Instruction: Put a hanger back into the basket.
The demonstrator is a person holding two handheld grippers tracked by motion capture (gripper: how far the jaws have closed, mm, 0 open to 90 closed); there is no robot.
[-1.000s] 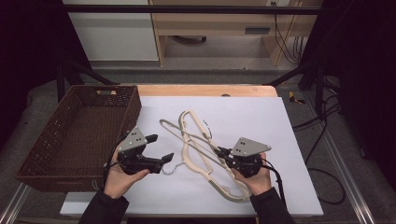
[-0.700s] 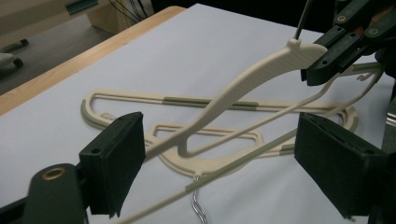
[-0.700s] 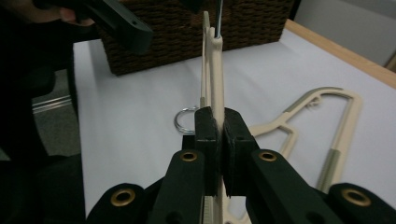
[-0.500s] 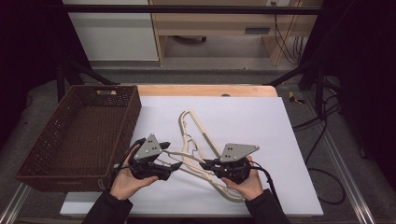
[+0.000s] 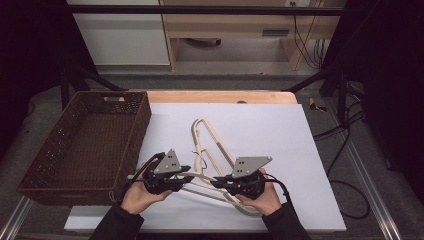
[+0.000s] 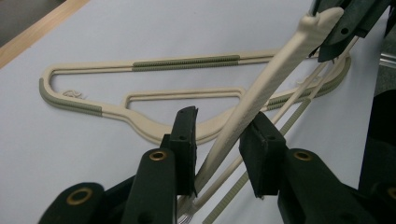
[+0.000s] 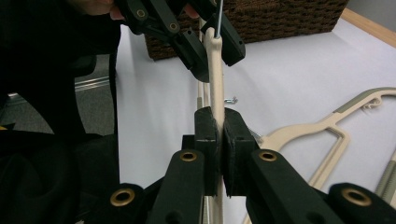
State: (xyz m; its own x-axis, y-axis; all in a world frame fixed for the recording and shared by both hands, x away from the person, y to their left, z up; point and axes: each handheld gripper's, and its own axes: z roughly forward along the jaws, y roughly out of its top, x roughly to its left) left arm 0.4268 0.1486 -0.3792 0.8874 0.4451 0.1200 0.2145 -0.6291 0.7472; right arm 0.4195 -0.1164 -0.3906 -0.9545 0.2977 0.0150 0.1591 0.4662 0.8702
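Observation:
Several cream plastic hangers lie overlapping on the white board (image 5: 260,130). My right gripper (image 5: 217,183) (image 7: 217,114) is shut on one cream hanger's bar (image 7: 215,70), holding it just above the board. That held hanger (image 5: 201,176) (image 6: 275,79) runs left into my left gripper (image 5: 190,175) (image 6: 223,119) (image 7: 218,58). The left jaws have just been closing and straddle the bar near its metal hook (image 7: 218,14). A gap remains beside one pad. Another hanger (image 5: 202,135) (image 6: 187,63) lies flat farther out.
A dark brown wicker basket (image 5: 142,120) stands at the board's left side, with nothing inside it. A wooden table edge (image 5: 220,96) runs along the far side. Cables (image 5: 345,130) hang at the right. Both hands sit near the table's front edge.
My left gripper has moved right toward the right one, and its jaws have narrowed around the hanger bar. The right gripper has swung the held hanger leftward.

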